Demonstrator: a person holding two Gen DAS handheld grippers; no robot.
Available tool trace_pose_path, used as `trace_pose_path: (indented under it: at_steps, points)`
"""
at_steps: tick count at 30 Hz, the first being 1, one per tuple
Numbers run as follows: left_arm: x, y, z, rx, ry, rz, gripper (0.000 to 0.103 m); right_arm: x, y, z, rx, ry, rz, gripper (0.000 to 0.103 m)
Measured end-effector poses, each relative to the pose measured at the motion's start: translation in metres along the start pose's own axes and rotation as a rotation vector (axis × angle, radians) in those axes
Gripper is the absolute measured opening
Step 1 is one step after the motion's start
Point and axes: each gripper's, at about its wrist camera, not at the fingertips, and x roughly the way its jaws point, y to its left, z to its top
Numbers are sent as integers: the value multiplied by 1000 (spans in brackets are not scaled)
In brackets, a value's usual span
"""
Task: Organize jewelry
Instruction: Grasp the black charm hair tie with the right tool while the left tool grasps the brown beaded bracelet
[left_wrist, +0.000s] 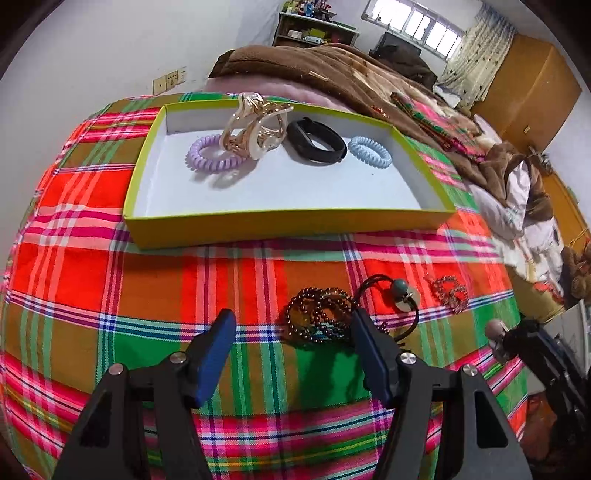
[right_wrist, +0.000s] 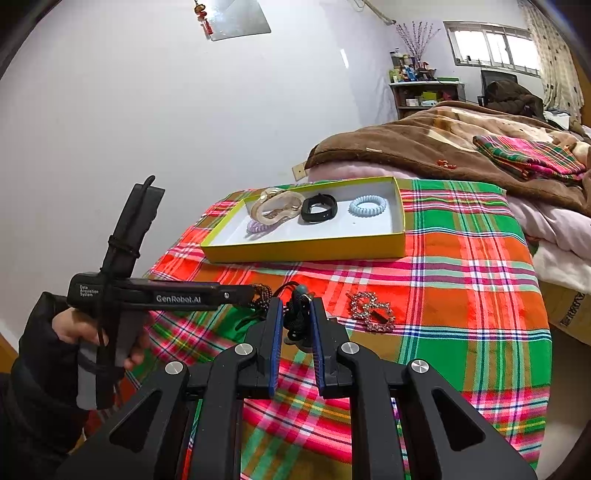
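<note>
A yellow-rimmed box lid (left_wrist: 280, 223) (right_wrist: 306, 249) lies on the plaid cloth. It holds a gold hair claw (left_wrist: 255, 127) (right_wrist: 275, 208), a purple coil tie (left_wrist: 210, 153), a black band (left_wrist: 316, 140) (right_wrist: 318, 207) and a blue coil tie (left_wrist: 369, 151) (right_wrist: 368, 206). A dark bead bracelet (left_wrist: 319, 319) lies in front of my open left gripper (left_wrist: 291, 330). My right gripper (right_wrist: 296, 314) is shut on a black cord necklace with a teal bead (left_wrist: 400, 291) (right_wrist: 298, 317). A rhinestone clip (left_wrist: 448, 291) (right_wrist: 373, 308) lies to the right.
The plaid cloth (left_wrist: 110, 206) (right_wrist: 461, 266) covers a table that stands against a bed with brown blankets (left_wrist: 351, 74) (right_wrist: 443, 140). A white wall is at the left. A shelf and a window are at the back.
</note>
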Motion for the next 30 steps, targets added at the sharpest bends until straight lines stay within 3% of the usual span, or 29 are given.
trace_pose_path:
  at_steps: [5,9,15,25,26,29,30]
  points:
    - [5,-15,-1,110,-8,108,66,0,-2,0,5,-9,4,15]
    - [6,-11,3,96,-8,125,61,0,-2,0,4,-9,4,15]
    - [16,-23,12,156,-9,181,61,1,-5,-1,10,-10,5,15]
    - [15,-29,12,260,13,119,60,5,-6,2,11,-8,0,15]
    - [15,-29,13,265,8,112,53,5,-6,2,11,-9,0,15]
    - [15,-32,17,266,-8,101,16,5,-6,1,10,-6,-2,15]
    - [15,-30,18,252,-8,90,15,5,-5,1,10,-5,-3,15]
